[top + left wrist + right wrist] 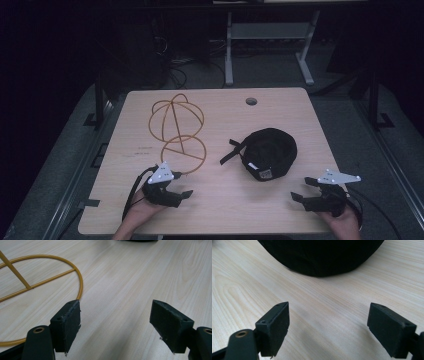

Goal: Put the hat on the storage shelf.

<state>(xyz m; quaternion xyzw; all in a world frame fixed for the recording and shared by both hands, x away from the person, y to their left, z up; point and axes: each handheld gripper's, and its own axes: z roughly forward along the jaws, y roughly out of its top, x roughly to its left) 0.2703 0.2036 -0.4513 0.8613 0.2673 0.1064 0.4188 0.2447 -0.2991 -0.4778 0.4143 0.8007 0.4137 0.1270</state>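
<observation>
left gripper (186,189): near the table's front left corner, jaws spread wide with nothing between them; in its own view (115,325) only bare wood lies between the pads.
right gripper (301,189): near the front right corner, jaws wide apart and empty; its own view (328,327) looks toward the cap.
wire frame (176,131): yellow, left of centre; its flat ring (79,282) lies just beside the left gripper, touching or not i cannot tell.
cap (267,152): black, right of centre, between the frame and the right gripper, near the right gripper but apart (322,255).
table (220,205): light wood.
</observation>
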